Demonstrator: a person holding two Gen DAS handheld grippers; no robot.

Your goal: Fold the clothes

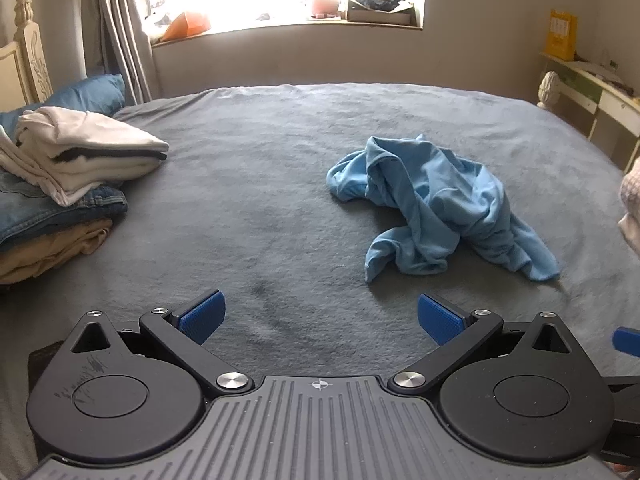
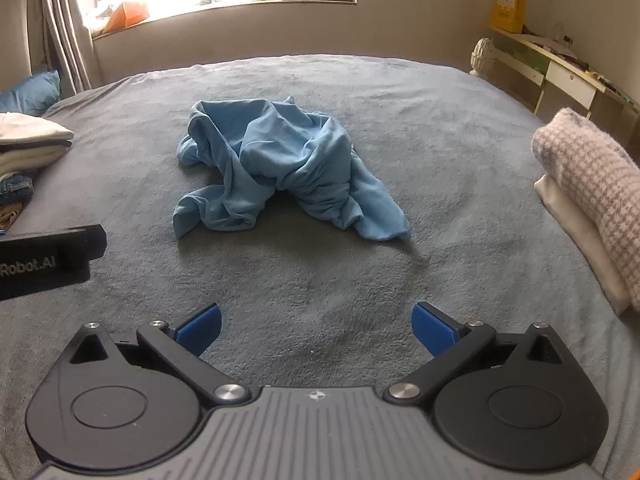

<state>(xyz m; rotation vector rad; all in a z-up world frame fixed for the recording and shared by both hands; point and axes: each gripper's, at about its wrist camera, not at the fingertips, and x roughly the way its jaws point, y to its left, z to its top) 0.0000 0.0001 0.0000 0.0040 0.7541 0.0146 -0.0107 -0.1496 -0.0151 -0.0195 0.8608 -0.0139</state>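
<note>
Both tools, the left tool (image 1: 320,316) and the right tool (image 2: 316,326), hover spread and empty over the bed's near edge (image 2: 320,280). Beyond them, mid-bed, lies a crumpled light-blue garment (image 2: 280,168): soft, light and limp, likely best pinched at a hem corner or the loose near flap.

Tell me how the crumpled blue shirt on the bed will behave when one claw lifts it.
The blue shirt will probably hang limp and unfurl: its soft, loose folds suggest thin fabric. It looks light. Its tangled sleeves may drag across the grey bedcover, so one pinch likely won't lift it clear.
</note>
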